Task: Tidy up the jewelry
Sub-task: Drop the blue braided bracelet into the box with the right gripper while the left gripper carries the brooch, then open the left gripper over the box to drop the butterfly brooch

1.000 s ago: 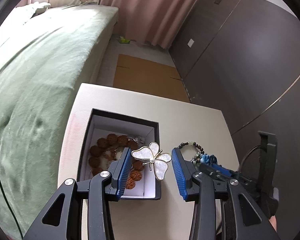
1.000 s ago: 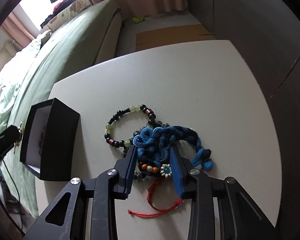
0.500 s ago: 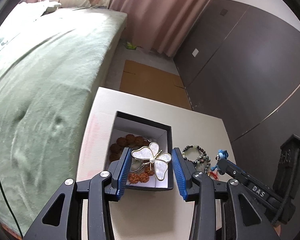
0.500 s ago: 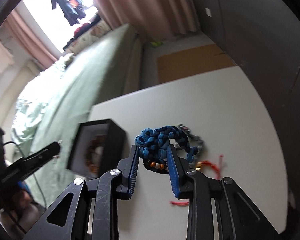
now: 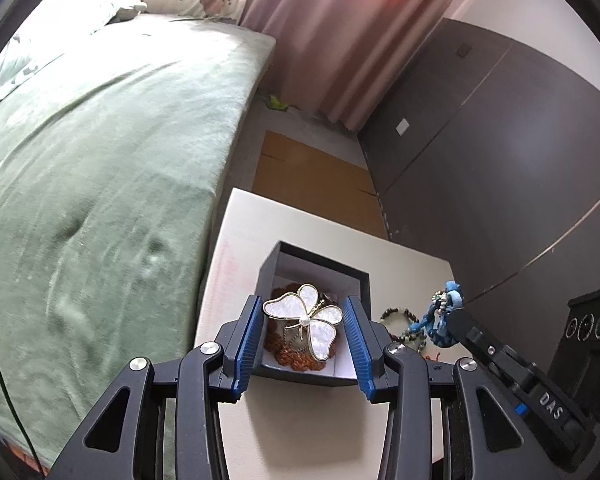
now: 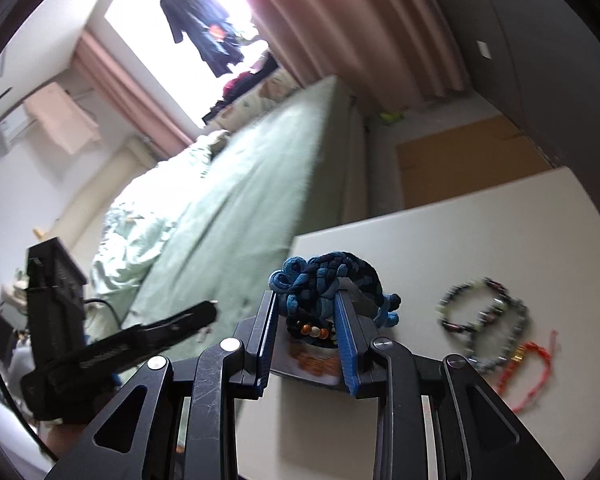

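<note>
My left gripper (image 5: 302,309) is shut on a white and gold butterfly brooch (image 5: 306,320), held in the air above the open black box (image 5: 360,276). A brown bead bracelet (image 5: 296,360) lies inside the box. In the right wrist view my right gripper (image 6: 306,300) is shut on a blue braided bracelet (image 6: 320,276), lifted off the white table (image 6: 460,240) above the box (image 6: 320,386). That bracelet (image 5: 440,320) also hangs at the right gripper's tip in the left wrist view, just right of the box.
Dark beaded bracelets (image 6: 480,312) and a red cord bracelet (image 6: 528,364) lie on the table to the right of the box. A bed with a green cover (image 5: 100,160) runs along the table's left side. Dark cabinet doors (image 5: 500,160) stand on the right.
My right gripper lifted the blue braided bracelet off the table and carried it left toward the box. My left gripper drew up and back from the box with the brooch still in it.
</note>
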Available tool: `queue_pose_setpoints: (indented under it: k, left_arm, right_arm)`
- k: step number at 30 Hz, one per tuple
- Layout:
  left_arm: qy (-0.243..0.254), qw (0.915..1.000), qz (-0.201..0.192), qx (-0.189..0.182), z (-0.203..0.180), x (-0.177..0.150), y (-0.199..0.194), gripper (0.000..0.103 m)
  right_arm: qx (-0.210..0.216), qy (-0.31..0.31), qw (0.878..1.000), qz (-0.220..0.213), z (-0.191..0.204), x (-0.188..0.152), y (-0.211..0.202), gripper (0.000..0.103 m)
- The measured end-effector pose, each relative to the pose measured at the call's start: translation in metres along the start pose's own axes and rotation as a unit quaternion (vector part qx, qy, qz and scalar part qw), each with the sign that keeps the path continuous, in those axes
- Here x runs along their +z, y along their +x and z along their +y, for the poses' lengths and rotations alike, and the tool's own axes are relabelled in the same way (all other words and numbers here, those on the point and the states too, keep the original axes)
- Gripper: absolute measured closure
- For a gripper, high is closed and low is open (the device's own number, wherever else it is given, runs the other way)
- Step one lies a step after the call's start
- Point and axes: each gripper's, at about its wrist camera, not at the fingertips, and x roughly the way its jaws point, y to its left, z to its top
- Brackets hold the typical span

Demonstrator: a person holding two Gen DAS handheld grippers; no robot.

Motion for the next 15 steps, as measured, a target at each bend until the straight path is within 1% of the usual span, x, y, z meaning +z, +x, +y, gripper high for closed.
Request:
queue_pose_setpoints:
  k: [3,5,6,7,8,10,11,12,13,15]
  left_arm:
    - [-0.011,0.9999,-0.007,-0.002,0.010,0.006,-0.003,0.060]
    - [-0.019,0.9998,-0.008,-0.002,0.017,0.010,-0.005,0.060]
    - [-0.024,0.9997,-0.008,-0.003,0.020,0.012,-0.004,0.060]
    - [-0.026,0.9996,-0.009,-0.003,0.022,0.013,-0.004,0.060]
    - [-0.028,0.9996,-0.008,-0.003,0.024,0.014,-0.004,0.060]
    - [-0.028,0.9996,-0.005,-0.004,0.025,0.016,-0.002,0.060]
    - [-0.027,0.9996,-0.002,-0.006,0.024,0.016,0.000,0.060]
    - [-0.026,0.9996,0.001,-0.007,0.024,0.017,0.002,0.060]
    - [-0.024,0.9997,0.004,-0.008,0.022,0.017,0.005,0.060]
    - [-0.018,0.9997,0.012,-0.010,0.018,0.017,0.011,0.060]
  right_arm:
    - [0.012,-0.011,1.000,-0.001,0.013,-0.001,0.012,0.073]
    - [0.016,-0.018,1.000,0.007,0.018,-0.003,0.023,0.073]
    - [0.011,-0.023,1.000,0.017,0.020,-0.004,0.032,0.070]
    - [0.004,-0.029,0.999,0.035,0.021,-0.006,0.044,0.065]
    - [-0.002,-0.028,0.998,0.057,0.019,-0.007,0.054,0.062]
    - [-0.016,-0.013,0.997,0.079,0.011,-0.009,0.064,0.059]
    - [-0.021,-0.005,0.996,0.082,0.006,-0.010,0.065,0.059]
    - [-0.023,0.003,0.996,0.081,0.000,-0.010,0.064,0.056]
    - [-0.023,0.010,0.997,0.079,-0.004,-0.008,0.061,0.050]
    - [-0.025,0.020,0.997,0.067,-0.011,-0.006,0.053,0.044]
